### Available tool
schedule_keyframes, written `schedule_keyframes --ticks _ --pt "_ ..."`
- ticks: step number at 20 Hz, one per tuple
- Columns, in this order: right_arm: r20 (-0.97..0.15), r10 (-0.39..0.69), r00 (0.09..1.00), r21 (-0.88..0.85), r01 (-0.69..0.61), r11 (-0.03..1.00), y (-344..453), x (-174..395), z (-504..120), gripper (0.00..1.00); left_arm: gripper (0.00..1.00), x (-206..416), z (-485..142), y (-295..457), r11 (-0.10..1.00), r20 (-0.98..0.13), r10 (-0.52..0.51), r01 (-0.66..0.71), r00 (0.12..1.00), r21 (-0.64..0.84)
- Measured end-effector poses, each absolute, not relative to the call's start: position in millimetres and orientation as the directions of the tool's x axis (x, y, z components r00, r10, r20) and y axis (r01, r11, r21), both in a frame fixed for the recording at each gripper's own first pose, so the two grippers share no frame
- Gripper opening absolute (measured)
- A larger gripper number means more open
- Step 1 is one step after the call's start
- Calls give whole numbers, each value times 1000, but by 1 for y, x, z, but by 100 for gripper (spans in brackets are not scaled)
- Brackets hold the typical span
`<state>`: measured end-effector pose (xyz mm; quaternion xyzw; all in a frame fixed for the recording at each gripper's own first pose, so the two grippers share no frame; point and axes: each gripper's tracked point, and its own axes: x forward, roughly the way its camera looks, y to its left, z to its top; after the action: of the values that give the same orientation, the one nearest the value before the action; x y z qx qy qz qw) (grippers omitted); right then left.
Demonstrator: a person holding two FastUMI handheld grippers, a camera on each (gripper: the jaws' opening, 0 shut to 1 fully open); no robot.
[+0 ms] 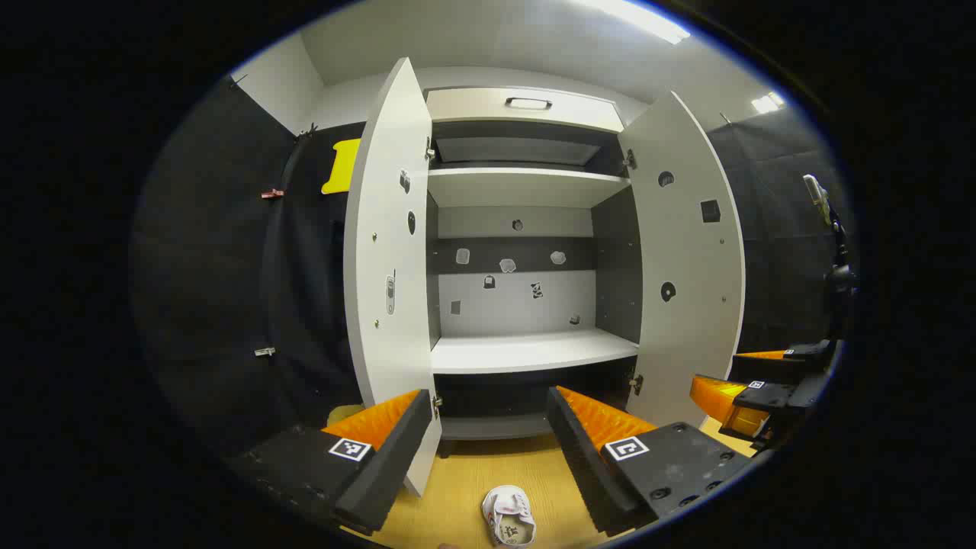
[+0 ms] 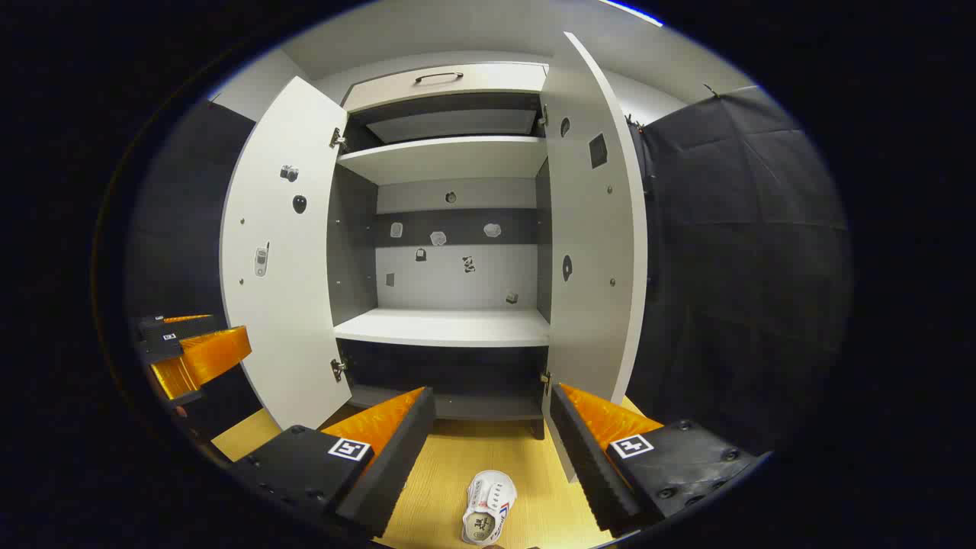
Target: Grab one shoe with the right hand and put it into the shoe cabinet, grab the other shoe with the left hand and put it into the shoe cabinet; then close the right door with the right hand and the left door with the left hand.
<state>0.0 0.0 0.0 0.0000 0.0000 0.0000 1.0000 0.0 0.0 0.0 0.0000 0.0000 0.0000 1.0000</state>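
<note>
The white shoe cabinet (image 1: 526,351) stands ahead with its left door (image 1: 389,267) and right door (image 1: 686,267) swung wide; its shelves are bare. A small white shoe (image 1: 508,516) lies on the wooden floor below my left gripper (image 1: 488,393), which is open and holds nothing. In the right gripper view another white shoe (image 2: 488,507) lies on the floor under my right gripper (image 2: 492,390), also open with nothing in it, in front of the cabinet's lower shelf (image 2: 442,328). I cannot tell if it is the same shoe.
The right gripper (image 1: 751,377) hovers beside the right door; the left gripper (image 2: 194,337) hovers beside the left door (image 2: 282,267). A drawer with a handle (image 1: 526,103) tops the cabinet. Black cloth walls flank it. A stand (image 1: 835,252) rises at far right.
</note>
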Motion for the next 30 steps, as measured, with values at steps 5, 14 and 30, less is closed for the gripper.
schedule_keyframes --ticks 5,14,30 --pt "-27 5 1000 8 -5 1000 -2 3 -10 98 95 4 -4 -12 1000 3 -30 30 1000 9" --pt "-72 4 997 9 -3 1000 -4 1 -28 98 95 7 -17 -11 999 -17 -36 36 999 4" --pt "-354 67 933 40 -57 998 29 16 -152 98 95 4 -60 5 998 -131 -58 57 990 -9"
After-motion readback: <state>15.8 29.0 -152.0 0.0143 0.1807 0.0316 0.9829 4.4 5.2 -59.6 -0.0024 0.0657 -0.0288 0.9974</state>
